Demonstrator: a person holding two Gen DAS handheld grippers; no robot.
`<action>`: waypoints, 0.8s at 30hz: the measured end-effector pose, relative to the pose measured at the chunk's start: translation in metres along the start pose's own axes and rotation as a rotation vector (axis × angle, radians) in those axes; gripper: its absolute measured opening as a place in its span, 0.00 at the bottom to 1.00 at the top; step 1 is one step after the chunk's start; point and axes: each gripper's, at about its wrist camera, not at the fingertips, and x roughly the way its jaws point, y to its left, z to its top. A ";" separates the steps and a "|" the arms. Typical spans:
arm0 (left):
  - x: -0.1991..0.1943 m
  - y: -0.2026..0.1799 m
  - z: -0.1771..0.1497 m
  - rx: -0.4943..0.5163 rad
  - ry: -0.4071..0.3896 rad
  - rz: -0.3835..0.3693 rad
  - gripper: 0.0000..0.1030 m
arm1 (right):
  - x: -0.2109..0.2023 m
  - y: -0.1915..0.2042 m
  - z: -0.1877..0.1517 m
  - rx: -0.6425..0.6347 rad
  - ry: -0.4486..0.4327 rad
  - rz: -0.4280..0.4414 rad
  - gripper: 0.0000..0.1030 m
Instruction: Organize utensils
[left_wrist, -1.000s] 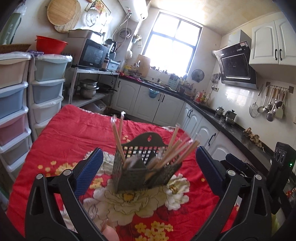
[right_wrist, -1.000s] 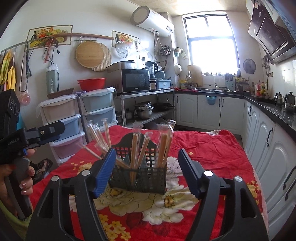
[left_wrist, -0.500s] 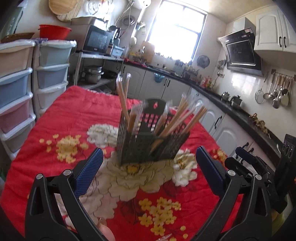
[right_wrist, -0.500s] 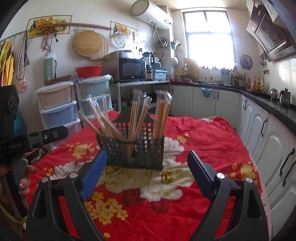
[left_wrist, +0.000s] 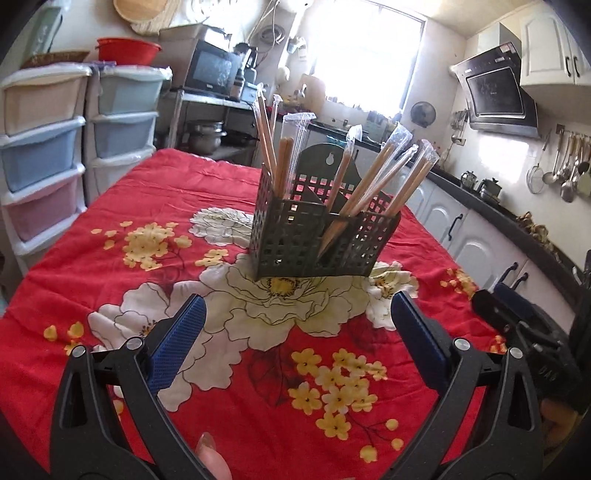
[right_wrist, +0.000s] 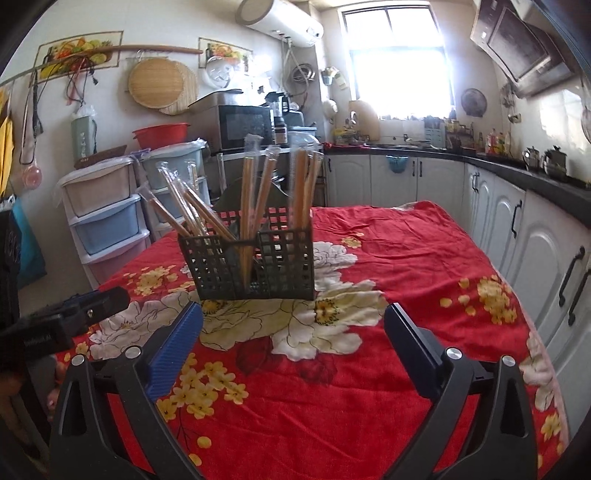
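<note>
on the desk (left_wrist: 92, 266) the left tongs (left_wrist: 295, 343) gape empty, the black basket (left_wrist: 321, 240) just beyond them already holds the wrapped chopsticks (left_wrist: 373, 177) upright, and the right tongs (right_wrist: 293, 339) are opening on nothing, so little sorting seems left.

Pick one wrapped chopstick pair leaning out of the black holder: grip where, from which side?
Grip the wrapped chopstick pair on its upper shaft, above the black holder rim. It fans outward, clear of its neighbours. Probably come from above and draw out along its lean. Both tongs are empty; the right tongs are opening.
</note>
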 end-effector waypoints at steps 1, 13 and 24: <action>0.000 -0.002 -0.002 0.010 -0.006 0.008 0.90 | -0.001 -0.001 -0.002 0.007 -0.002 -0.004 0.94; -0.001 -0.010 -0.013 0.037 -0.059 0.064 0.90 | -0.008 -0.005 -0.022 0.014 -0.045 -0.051 0.94; -0.016 -0.014 -0.015 0.059 -0.174 0.072 0.90 | -0.038 0.002 -0.022 -0.018 -0.250 -0.056 0.94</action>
